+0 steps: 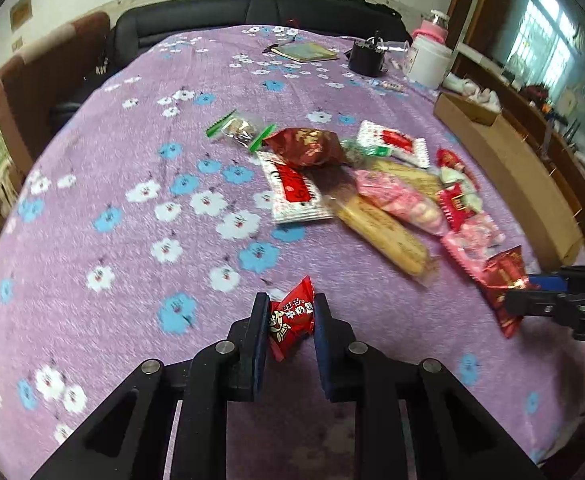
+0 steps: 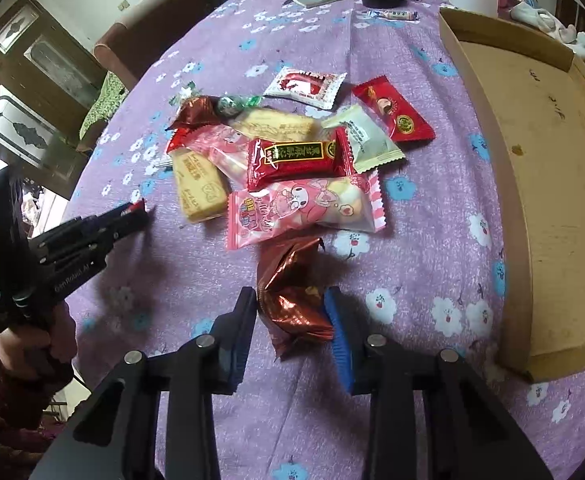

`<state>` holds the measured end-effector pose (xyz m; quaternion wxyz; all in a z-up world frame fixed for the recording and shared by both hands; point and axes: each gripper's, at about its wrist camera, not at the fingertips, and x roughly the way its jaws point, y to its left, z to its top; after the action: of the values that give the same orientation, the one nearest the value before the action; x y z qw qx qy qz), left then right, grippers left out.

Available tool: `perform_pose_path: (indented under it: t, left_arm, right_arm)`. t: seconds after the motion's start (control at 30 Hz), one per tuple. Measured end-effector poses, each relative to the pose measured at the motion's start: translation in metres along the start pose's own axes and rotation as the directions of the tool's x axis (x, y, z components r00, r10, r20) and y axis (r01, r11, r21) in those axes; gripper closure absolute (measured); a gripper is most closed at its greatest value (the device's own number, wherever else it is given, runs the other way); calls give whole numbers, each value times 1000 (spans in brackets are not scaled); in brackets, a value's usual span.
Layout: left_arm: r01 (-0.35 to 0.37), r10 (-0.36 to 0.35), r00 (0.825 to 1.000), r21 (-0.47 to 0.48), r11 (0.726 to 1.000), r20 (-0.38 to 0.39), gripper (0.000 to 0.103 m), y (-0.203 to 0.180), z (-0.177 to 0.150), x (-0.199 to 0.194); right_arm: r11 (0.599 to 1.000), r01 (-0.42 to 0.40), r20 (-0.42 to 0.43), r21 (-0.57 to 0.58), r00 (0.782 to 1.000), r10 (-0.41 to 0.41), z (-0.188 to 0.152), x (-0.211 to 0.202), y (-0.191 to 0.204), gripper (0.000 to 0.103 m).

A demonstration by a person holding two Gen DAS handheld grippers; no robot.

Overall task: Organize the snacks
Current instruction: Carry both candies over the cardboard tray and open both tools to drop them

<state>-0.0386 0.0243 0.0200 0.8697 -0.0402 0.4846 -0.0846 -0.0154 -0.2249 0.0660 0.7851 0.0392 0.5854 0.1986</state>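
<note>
My left hand-held gripper (image 1: 291, 318) is closed on a small red candy pack (image 1: 290, 320); my right hand-held gripper (image 2: 290, 312) pinches a brown foil snack (image 2: 292, 292), both just above the tabletop (image 1: 112, 200) nr its front edge. Both look light, crinkly, slippery w/ soft contents, so I grip mid-body, not the end seals. The cloth is fuzzy purple floral. Cardboard box (image 2: 532, 184) lies along the right edge, other snacks mid-tabletop.

Small red snack packet (image 1: 291, 317) clamped by left gripper (image 1: 290, 312).
Snack pile (image 1: 372, 184) is seen at one o'clock on the purple floral tablecloth (image 1: 132, 220).
</note>
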Motion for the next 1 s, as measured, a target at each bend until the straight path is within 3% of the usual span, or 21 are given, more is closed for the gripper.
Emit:
perform_pose_path:
  t: [0.27, 0.43, 0.53, 0.63, 0.73, 1.0]
  left_arm:
    - [65, -65, 998, -37, 997, 19, 82, -13, 7, -13]
    - [86, -86, 996, -17, 996, 31, 82, -32, 12, -21]
    - [101, -100, 994, -5, 995, 37, 82, -44, 13, -25]
    - [108, -109, 993, 11, 994, 40, 82, -57, 13, -28]
    - [114, -115, 993, 22, 993, 41, 82, -69, 14, -31]
    - [140, -143, 989, 65, 988, 39, 82, -105, 18, -33]
  right_arm:
    - [998, -34, 92, 45, 995, 29, 1, -30, -14, 71]
    - [988, 4, 190, 155, 981, -34, 3, -61, -58, 71]
    - [971, 58, 222, 230, 969, -110, 1, -75, -92, 71]
    - [950, 95, 205, 297, 965, -161, -6, -76, -127, 71]
    - [939, 97, 168, 331, 973, -160, -19, -74, -147, 71]
    - [956, 78, 81, 284, 991, -105, -63, -79, -129, 72]
